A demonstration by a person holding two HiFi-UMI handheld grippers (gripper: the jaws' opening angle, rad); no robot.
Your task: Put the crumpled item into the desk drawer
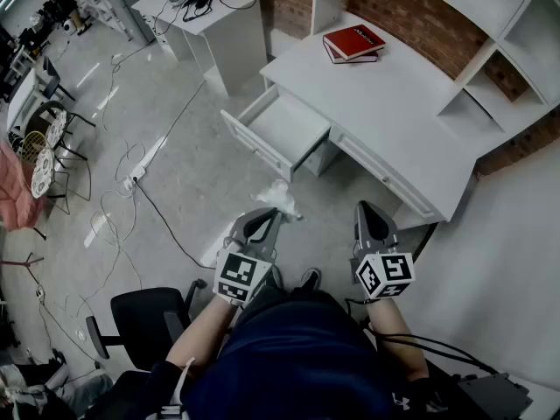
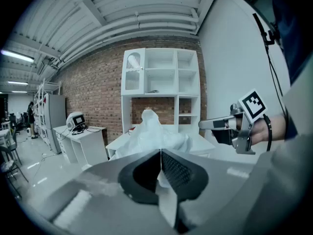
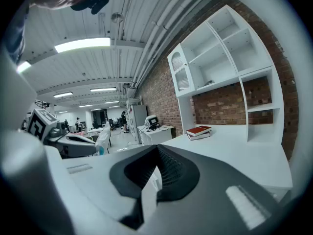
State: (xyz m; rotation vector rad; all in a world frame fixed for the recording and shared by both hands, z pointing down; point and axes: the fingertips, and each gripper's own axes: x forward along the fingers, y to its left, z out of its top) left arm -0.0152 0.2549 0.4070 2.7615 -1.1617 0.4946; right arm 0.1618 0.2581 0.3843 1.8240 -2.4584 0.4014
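Note:
The crumpled white item (image 1: 282, 198) hangs off the floor in front of the person, and my left gripper (image 1: 273, 213) is shut on its lower end. In the left gripper view the item (image 2: 155, 133) billows up beyond the closed left gripper (image 2: 160, 153). The white desk (image 1: 394, 103) stands ahead with its left drawer (image 1: 289, 129) pulled open, up and slightly right of the item. My right gripper (image 1: 366, 210) is shut on nothing, level with the left one. In its own view the right gripper (image 3: 157, 149) points at the desk top (image 3: 234, 155).
Two red books (image 1: 353, 42) lie on the desk's far end, under white shelves (image 1: 516, 24). A small white table (image 1: 219, 20) stands left of the desk. Cables (image 1: 131, 182) trail over the floor. A black office chair (image 1: 140, 318) sits close at the person's left.

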